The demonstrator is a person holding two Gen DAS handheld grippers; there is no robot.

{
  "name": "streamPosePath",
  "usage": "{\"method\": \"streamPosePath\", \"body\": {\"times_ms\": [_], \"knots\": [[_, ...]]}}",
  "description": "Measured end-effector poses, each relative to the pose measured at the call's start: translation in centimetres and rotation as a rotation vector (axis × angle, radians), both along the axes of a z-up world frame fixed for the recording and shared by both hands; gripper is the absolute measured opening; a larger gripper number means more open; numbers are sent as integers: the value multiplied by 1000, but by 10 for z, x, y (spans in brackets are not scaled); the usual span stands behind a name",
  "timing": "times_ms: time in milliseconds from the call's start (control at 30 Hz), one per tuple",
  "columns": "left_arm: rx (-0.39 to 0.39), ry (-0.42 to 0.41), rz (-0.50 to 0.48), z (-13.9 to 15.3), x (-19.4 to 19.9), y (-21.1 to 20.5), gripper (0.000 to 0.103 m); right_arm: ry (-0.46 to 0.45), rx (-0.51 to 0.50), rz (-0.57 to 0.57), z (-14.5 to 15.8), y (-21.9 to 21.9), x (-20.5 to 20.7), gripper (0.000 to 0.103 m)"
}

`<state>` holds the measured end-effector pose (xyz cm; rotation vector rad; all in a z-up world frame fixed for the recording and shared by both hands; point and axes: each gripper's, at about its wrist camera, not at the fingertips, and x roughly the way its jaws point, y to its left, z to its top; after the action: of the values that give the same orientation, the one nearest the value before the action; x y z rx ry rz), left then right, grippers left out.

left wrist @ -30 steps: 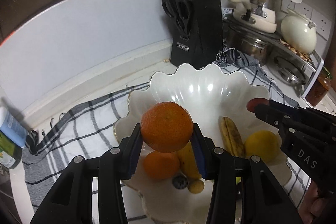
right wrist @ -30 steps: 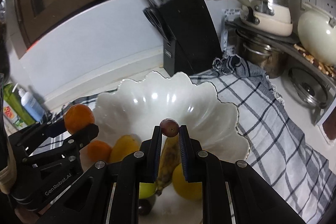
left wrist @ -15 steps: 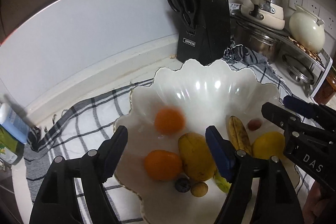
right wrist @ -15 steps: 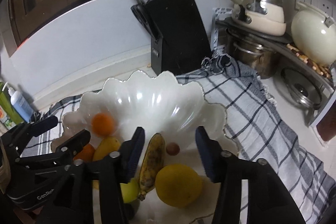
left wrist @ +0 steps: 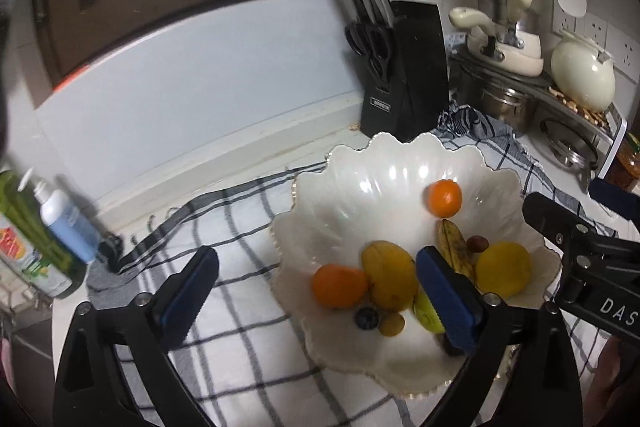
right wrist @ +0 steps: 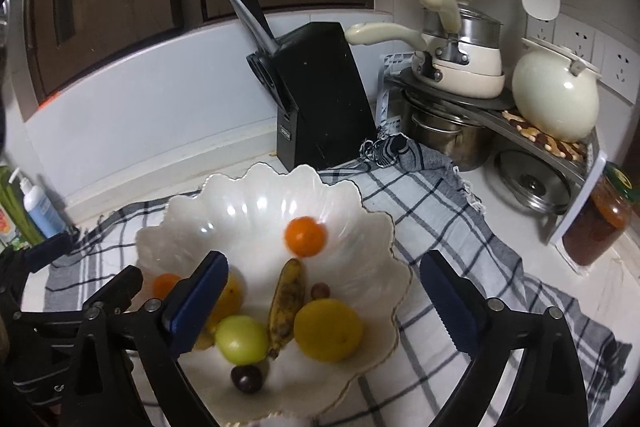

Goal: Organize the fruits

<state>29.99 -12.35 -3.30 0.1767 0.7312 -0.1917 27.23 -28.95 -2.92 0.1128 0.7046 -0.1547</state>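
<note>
Both hand-held grippers [left wrist: 316, 291] [right wrist: 324, 301] just opened, empty, above bowl rim [right wrist: 394, 227].

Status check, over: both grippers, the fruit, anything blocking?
Left gripper and right gripper just opened, empty. Orange and grape loose in bowl. Nothing blocking.

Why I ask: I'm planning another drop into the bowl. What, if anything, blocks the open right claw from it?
Nothing visible does. The right claw hangs open and empty just above the white bowl, whose far half is bare except for one orange.
</note>
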Motion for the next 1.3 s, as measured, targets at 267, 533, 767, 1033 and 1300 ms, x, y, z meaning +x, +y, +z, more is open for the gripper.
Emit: {"method": "streamPosePath", "body": {"times_ms": [267,533,767,1033,1300], "knots": [[-6,-42,34,14,-52,16,103,-19,4,-5,13,10,-45,101],[-12,-68,68,22,-98,36,103,-27,-40,-11,23,26,-90,101],[-17,-70,89,23,-129,52,103,-28,-56,-8,26,39,-123,101],[-24,-71,86,24,-159,64,103,-28,-51,-10,27,47,-151,101],[-41,-77,90,24,-182,75,103,-25,-50,-2,26,55,-170,101]]}}
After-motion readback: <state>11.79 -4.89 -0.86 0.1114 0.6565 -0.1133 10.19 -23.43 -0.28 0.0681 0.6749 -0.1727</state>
